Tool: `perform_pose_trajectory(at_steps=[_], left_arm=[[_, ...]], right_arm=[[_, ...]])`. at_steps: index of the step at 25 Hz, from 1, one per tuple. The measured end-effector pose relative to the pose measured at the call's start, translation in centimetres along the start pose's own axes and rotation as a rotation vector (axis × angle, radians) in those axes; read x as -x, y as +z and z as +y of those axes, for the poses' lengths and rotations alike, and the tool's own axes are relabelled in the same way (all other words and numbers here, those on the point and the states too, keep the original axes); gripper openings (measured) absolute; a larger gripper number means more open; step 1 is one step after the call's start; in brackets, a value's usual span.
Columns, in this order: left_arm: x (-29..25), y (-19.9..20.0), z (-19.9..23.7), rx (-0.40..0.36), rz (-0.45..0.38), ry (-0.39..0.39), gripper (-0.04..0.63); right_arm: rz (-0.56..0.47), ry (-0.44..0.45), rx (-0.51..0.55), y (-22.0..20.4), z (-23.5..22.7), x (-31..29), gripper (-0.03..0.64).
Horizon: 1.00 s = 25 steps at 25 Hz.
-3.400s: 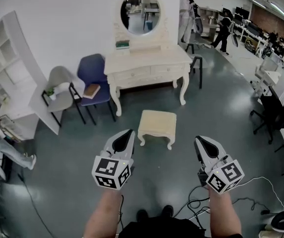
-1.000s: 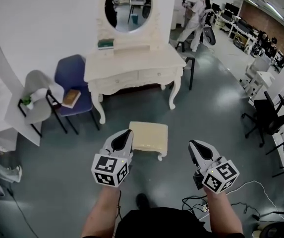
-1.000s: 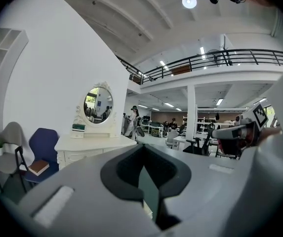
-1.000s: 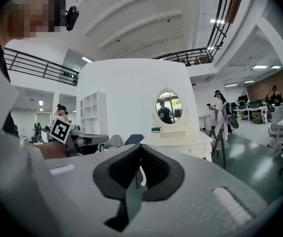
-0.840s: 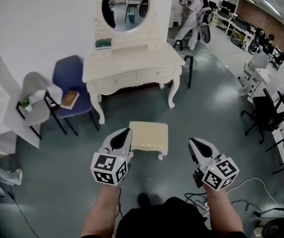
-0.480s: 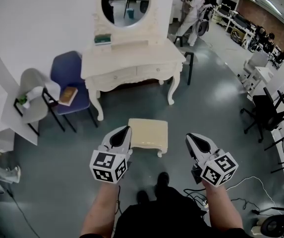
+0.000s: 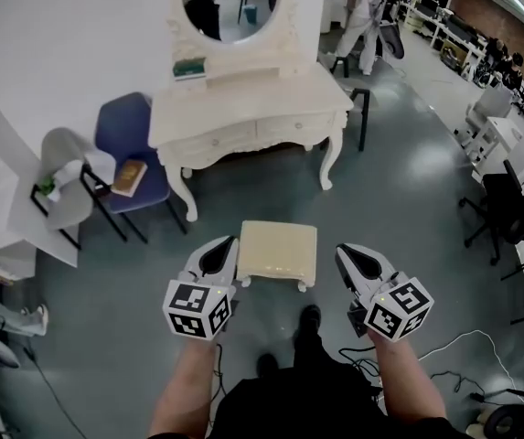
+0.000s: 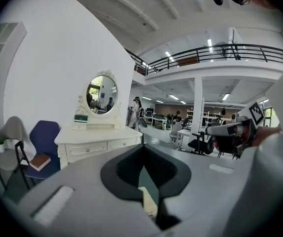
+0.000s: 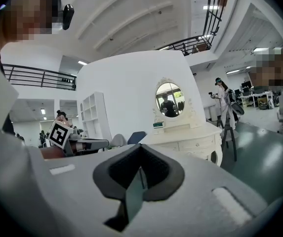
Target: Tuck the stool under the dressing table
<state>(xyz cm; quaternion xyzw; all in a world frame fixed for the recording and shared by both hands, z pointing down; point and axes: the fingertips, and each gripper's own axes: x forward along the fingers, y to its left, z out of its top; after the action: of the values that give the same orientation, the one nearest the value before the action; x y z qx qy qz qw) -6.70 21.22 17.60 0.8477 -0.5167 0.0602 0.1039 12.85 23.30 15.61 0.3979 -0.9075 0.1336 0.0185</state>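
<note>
- As the person has walked closer over the last few seconds, the cream stool now sits just ahead of their feet, at their 12 o'clock.
- The left gripper has come forward and slightly down to the stool's 9 o'clock edge. The right gripper has done the same, just beside its 3 o'clock edge, so the stool lies between them.
- Both pairs of fingers are pressed together and grasp nothing. Whether either gripper touches the stool cannot be told.
- The stool stands on the grey floor, well apart from the dressing table at its 12 o'clock. It is not yet tucked under.
- The approach looks finished and the push not begun. The likely next move is to slide the stool toward 12 o'clock, between the table's legs.
</note>
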Motion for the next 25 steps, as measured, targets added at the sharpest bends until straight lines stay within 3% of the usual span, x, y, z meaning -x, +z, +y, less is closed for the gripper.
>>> perform_pose_trajectory(at_steps=[14, 25], left_arm=[[-15.1, 2.7, -1.7, -0.018, 0.094, 0.019, 0.02], [-17.6, -0.3, -0.3, 0.061, 0.165, 0.062, 0.02]], right_arm=[[0.018, 0.056, -0.072, 2.6, -15.3, -6.3, 0.005], [0.123, 0.111, -0.127, -0.7, -17.5, -9.6, 0.005]])
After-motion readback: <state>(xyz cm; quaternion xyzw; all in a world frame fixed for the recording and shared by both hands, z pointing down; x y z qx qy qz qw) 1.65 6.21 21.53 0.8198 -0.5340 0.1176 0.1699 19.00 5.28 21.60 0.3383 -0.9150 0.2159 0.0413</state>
